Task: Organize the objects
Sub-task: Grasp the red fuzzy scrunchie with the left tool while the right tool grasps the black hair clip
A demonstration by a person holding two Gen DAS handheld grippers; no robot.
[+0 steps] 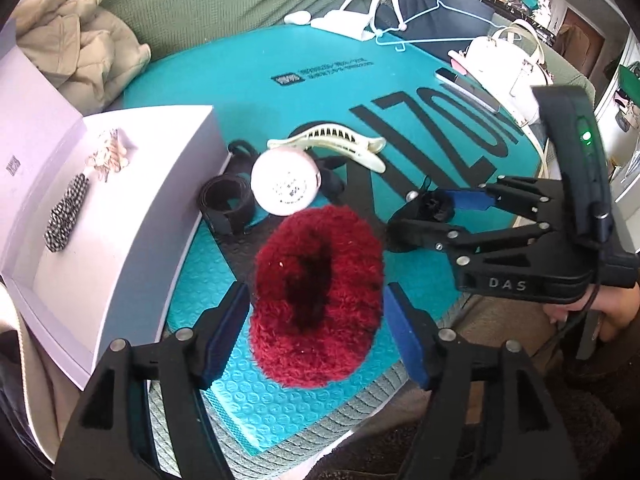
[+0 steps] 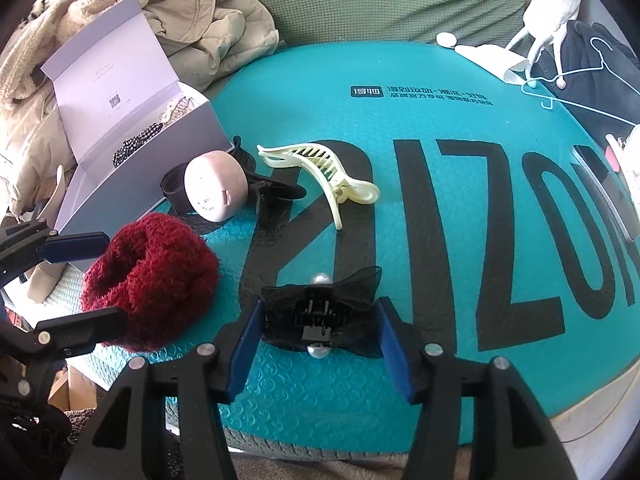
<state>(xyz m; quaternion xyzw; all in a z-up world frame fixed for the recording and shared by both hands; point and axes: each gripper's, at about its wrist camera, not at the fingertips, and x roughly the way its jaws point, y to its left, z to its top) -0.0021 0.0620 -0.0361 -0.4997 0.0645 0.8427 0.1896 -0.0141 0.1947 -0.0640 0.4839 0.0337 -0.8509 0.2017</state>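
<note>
Across the teal bubble mailer (image 2: 460,208) backed by a green sofa (image 2: 380,4), both grippers stand open: left gripper (image 1: 316,340) astride the red scrunchie (image 1: 316,300), lower centre; right gripper (image 2: 320,354) flanking the black bow clip (image 2: 320,312); neither is gripped.

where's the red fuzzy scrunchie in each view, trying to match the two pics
Left wrist view: the red scrunchie lies at lower centre, between the left gripper's open fingers.
Right wrist view: the scrunchie lies at lower left, between the left gripper's fingers that reach in from the left edge.
Shared landmark: the round pink case lies just beyond the scrunchie in both views.
</note>
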